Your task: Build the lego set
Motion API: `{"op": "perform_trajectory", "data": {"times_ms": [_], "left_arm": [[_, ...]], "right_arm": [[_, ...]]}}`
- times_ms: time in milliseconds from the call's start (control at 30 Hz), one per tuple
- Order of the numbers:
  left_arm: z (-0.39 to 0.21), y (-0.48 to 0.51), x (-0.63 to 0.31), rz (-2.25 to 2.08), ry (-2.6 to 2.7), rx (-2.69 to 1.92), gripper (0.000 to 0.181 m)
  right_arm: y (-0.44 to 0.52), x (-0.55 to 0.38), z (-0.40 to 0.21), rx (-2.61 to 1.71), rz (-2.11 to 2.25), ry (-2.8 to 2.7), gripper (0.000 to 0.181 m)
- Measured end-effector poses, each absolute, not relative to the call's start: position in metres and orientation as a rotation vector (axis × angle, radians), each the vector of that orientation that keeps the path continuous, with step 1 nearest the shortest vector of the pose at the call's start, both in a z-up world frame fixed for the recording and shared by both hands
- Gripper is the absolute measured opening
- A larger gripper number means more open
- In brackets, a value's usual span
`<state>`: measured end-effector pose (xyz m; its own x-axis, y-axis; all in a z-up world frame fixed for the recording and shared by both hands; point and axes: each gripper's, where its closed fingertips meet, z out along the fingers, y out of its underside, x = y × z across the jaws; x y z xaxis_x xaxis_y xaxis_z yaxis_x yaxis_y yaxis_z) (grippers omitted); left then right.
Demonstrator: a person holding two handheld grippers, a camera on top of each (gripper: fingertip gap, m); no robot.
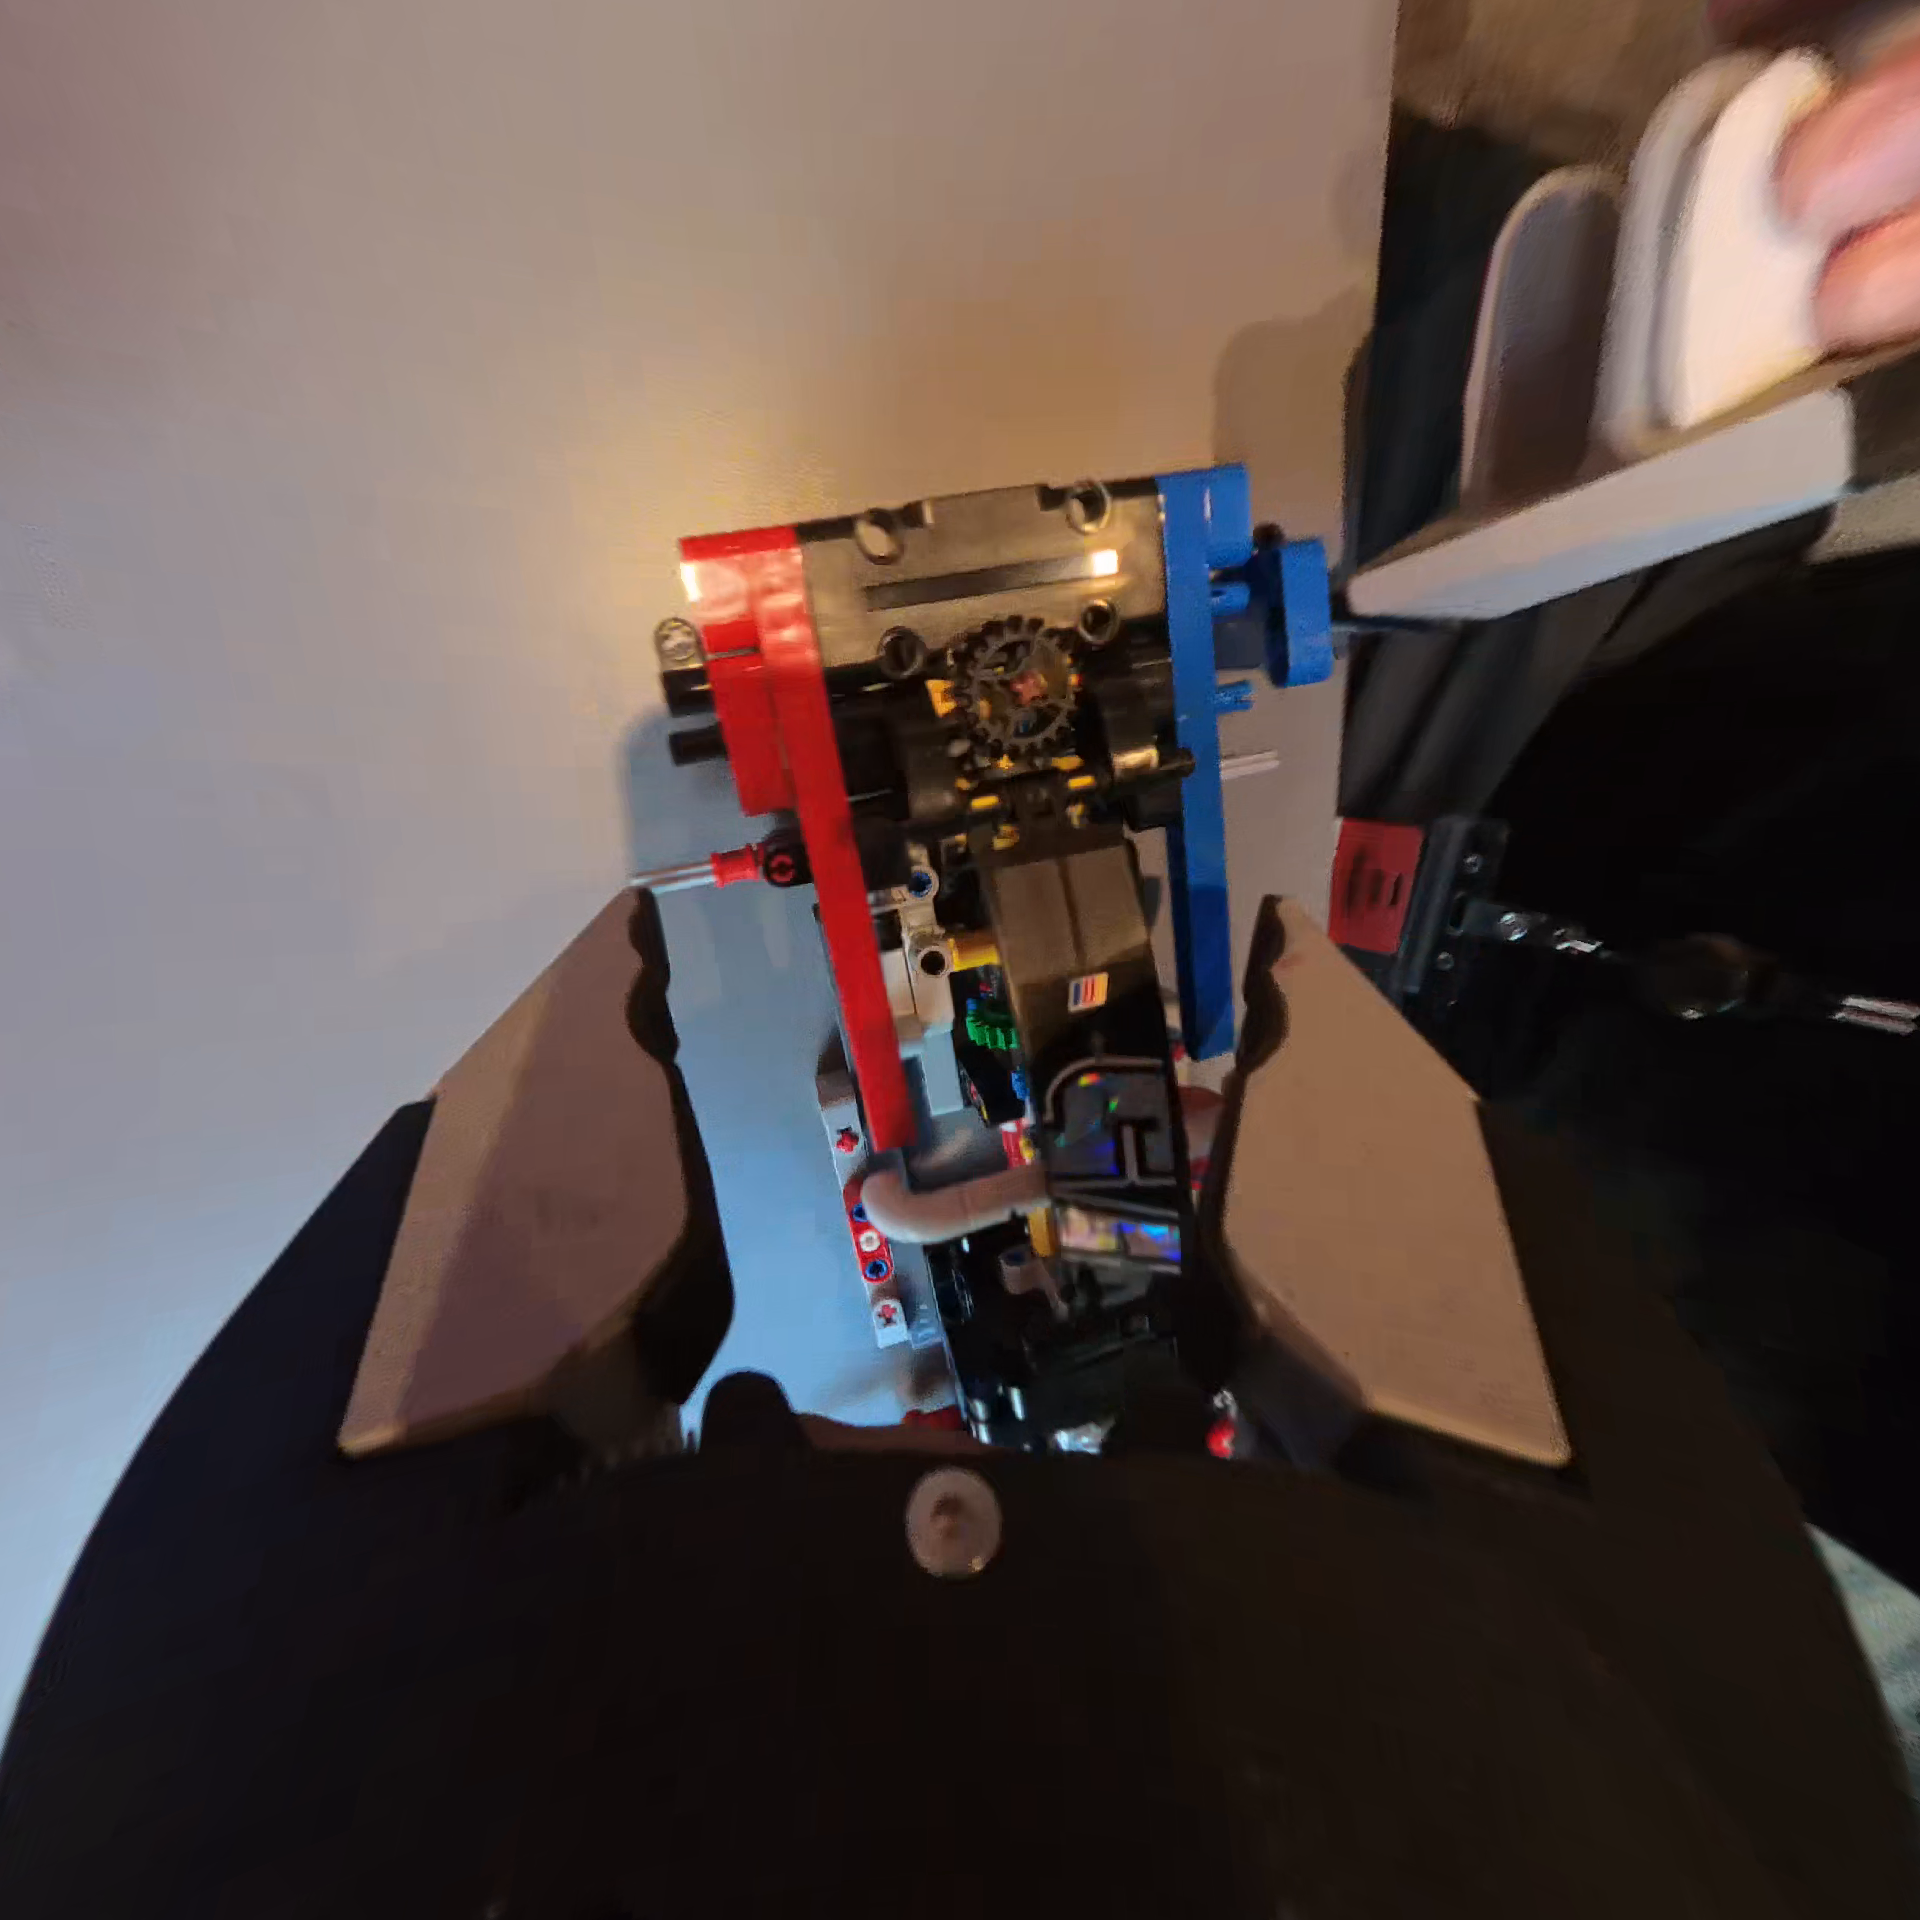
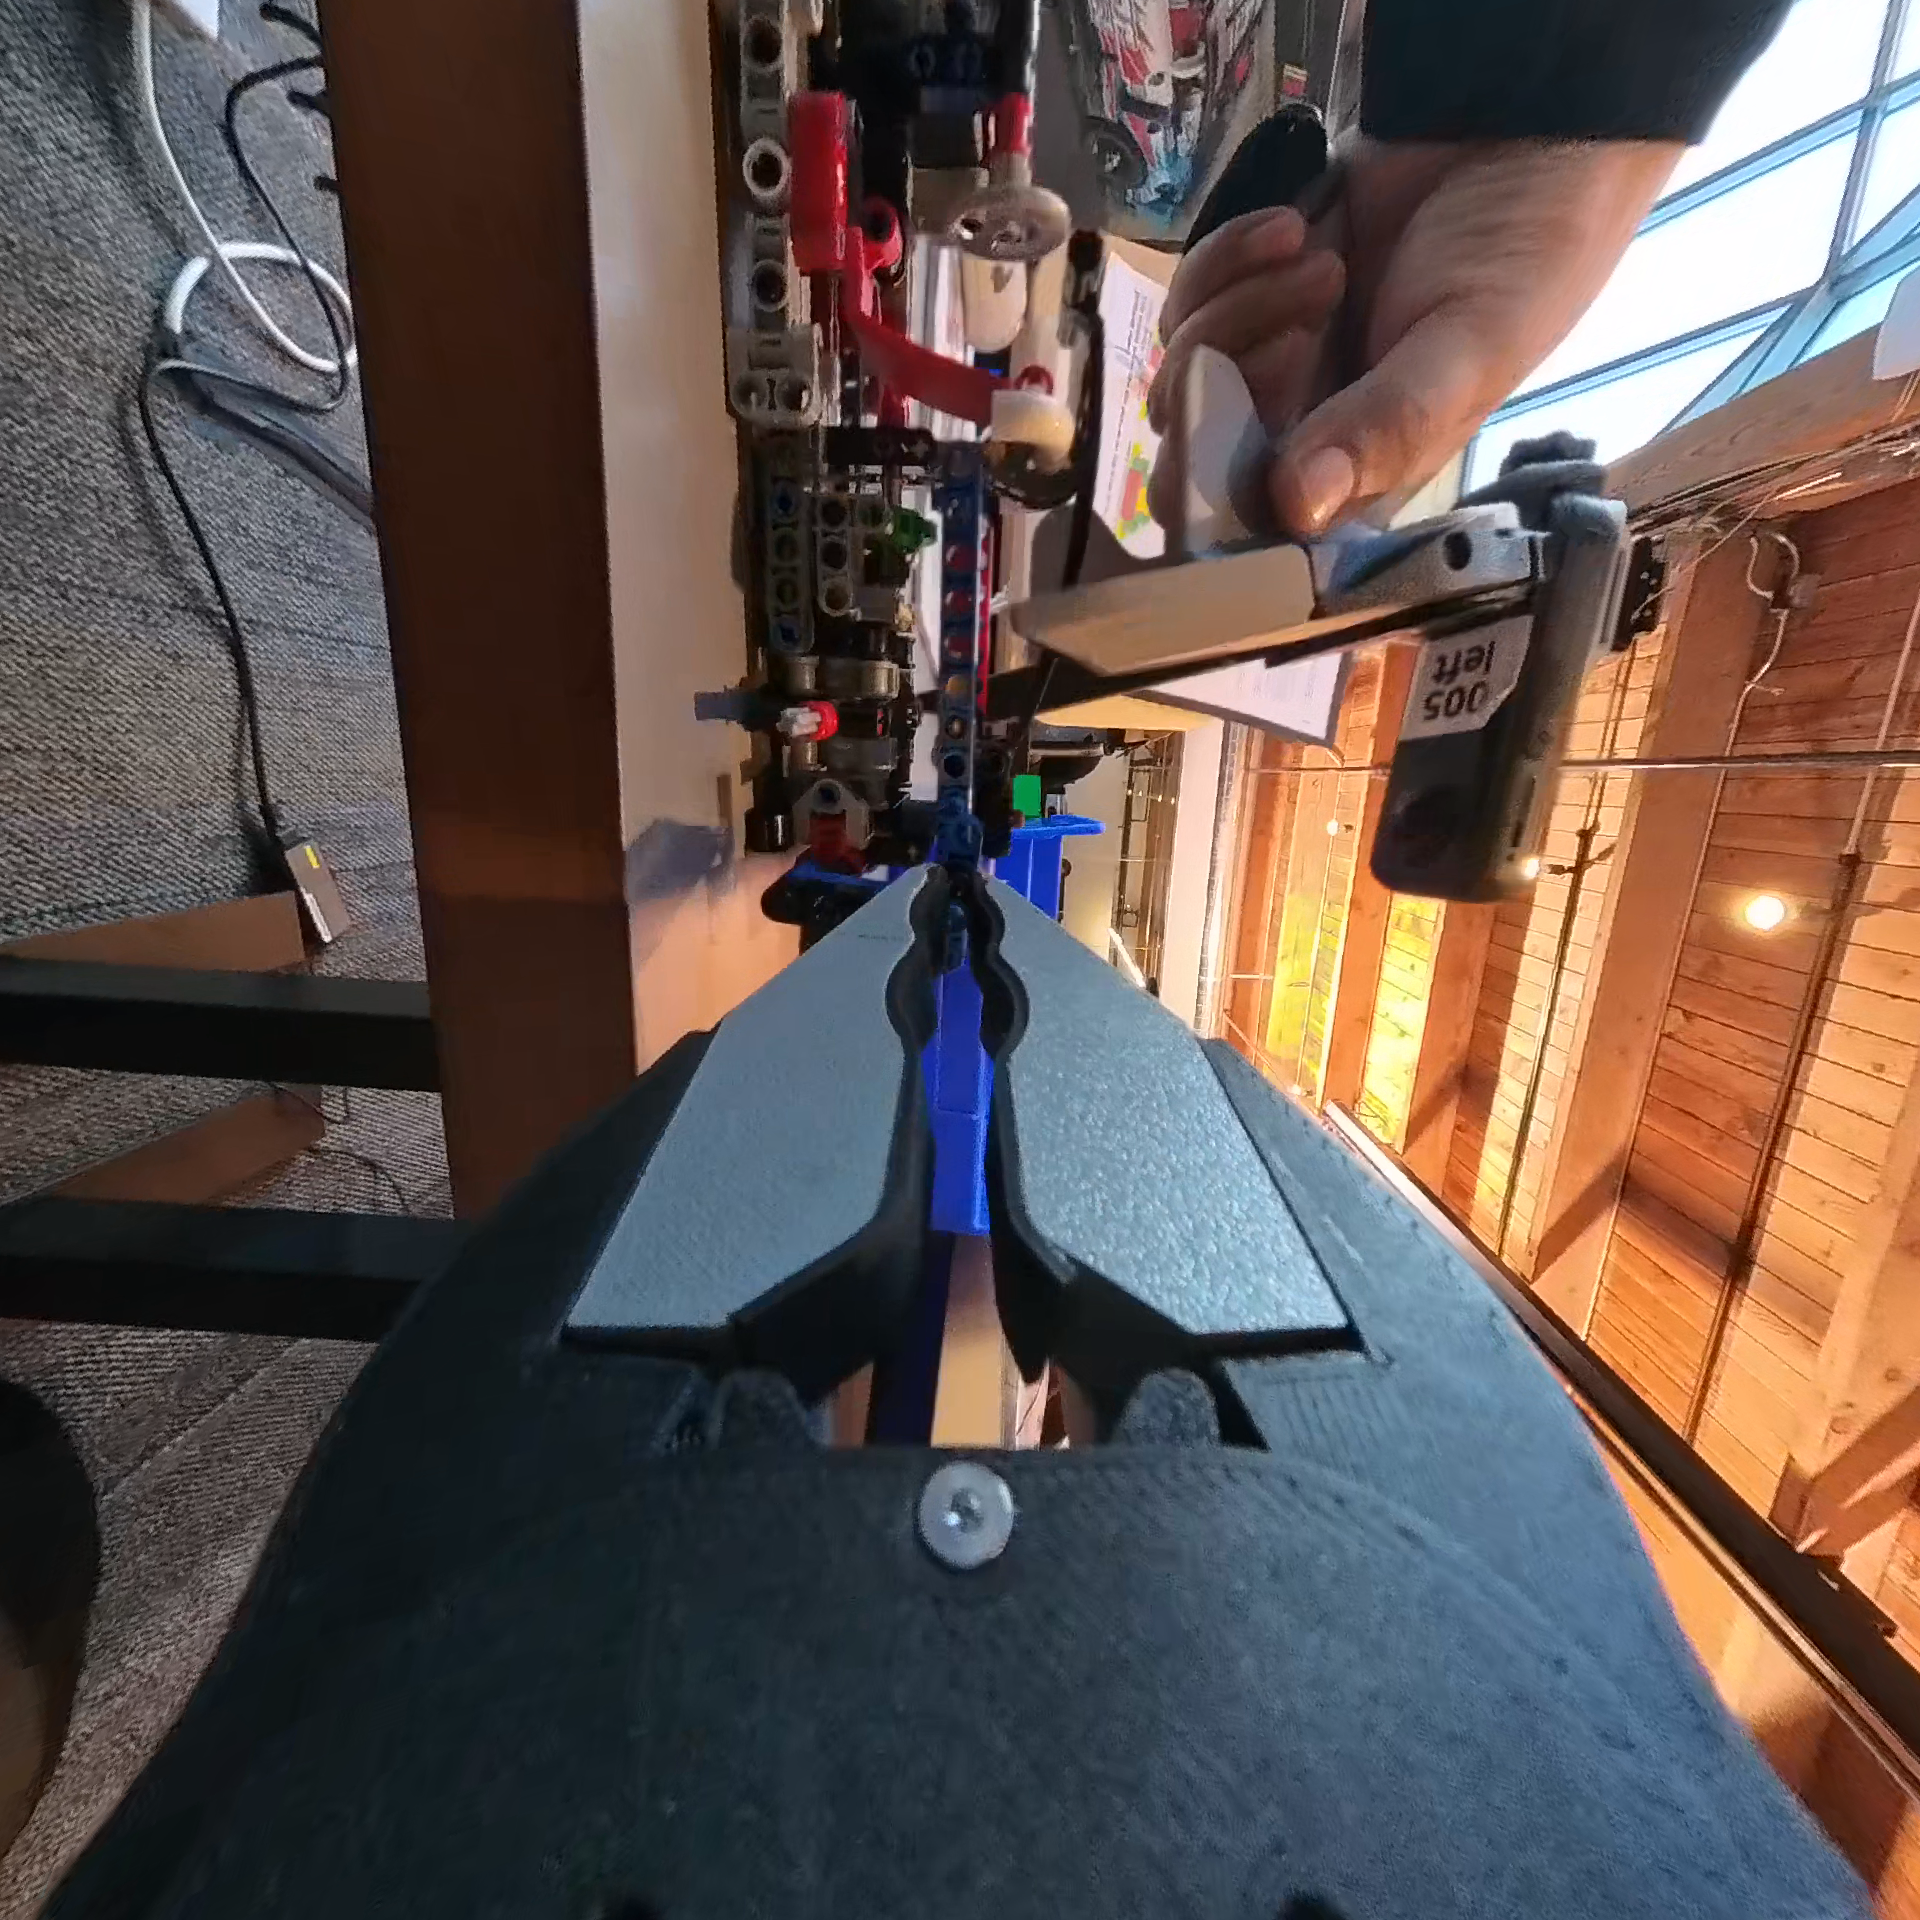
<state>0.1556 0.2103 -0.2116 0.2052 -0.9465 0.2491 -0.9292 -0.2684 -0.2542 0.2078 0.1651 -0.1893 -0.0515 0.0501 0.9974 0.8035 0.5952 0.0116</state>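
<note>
Lego chassis of black beams, red left rail and blue right rail (gear near the far end) lies lengthwise between the wide-spread left gripper; right gripper pinches its small blue side connector.

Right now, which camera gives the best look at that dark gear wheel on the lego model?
The left wrist view: the dark gear faces the camera near the model's far end, teeth visible, between the red beam and blue beam. In the right wrist view I cannot pick it out.
</note>
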Motion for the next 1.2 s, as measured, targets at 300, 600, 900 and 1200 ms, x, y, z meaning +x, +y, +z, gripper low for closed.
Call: {"op": "perform_trajectory", "data": {"times_ms": [300, 600, 900, 1200], "left_arm": [[-0.225, 0.207, 0.165, -0.464, 1.926, -2.362, 0.102], [-0.225, 0.203, 0.167, -0.524, 1.955, -2.355, 0.096], [-0.227, 0.203, 0.166, -0.564, 2.002, -2.344, 0.096], [-0.229, 0.202, 0.168, -0.6, 1.991, -2.374, 0.099]], "right_arm": [[0.166, 0.202, -0.19, -0.686, -0.724, -1.511, 0.0], [0.168, 0.2, -0.191, -0.609, -0.77, -1.55, 0.0], [0.171, 0.198, -0.19, -0.527, -0.751, -1.576, 0.0], [0.172, 0.2, -0.191, -0.467, -0.781, -1.576, 0.003]]}}
